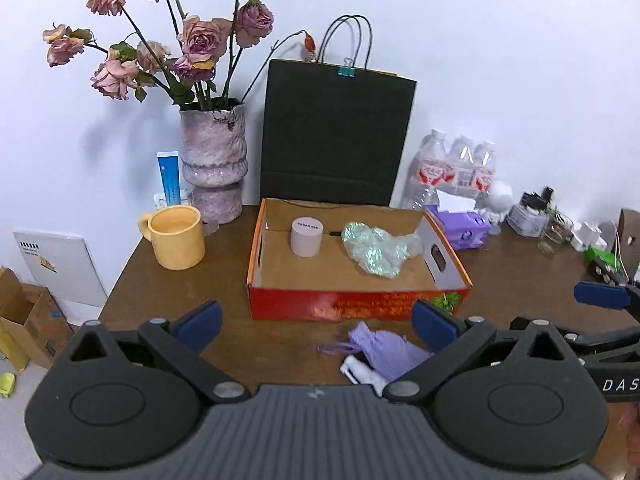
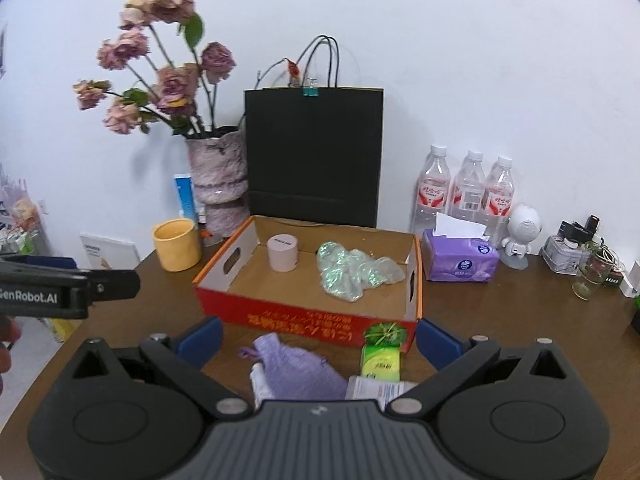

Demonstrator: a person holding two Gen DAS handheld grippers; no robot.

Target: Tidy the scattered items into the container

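An open red cardboard box (image 1: 352, 304) (image 2: 304, 318) sits mid-table. It holds a pink cylinder (image 1: 307, 237) (image 2: 283, 253) and a crumpled iridescent bag (image 1: 376, 249) (image 2: 352, 270). In front of the box lie a purple knitted pouch (image 1: 386, 350) (image 2: 298, 370), a white item (image 1: 362, 374) under it, a green packet (image 2: 381, 362) and a white card (image 2: 374, 390). My left gripper (image 1: 318, 326) is open above the pouch. My right gripper (image 2: 320, 338) is open above the pouch and packet. Both are empty.
A yellow mug (image 1: 176, 237), a vase of dried roses (image 1: 214, 160) and a black paper bag (image 1: 334, 136) stand behind the box. A purple tissue pack (image 2: 460, 260), water bottles (image 2: 466, 192), a white figurine (image 2: 522, 236) and a glass jar (image 2: 588, 276) stand right.
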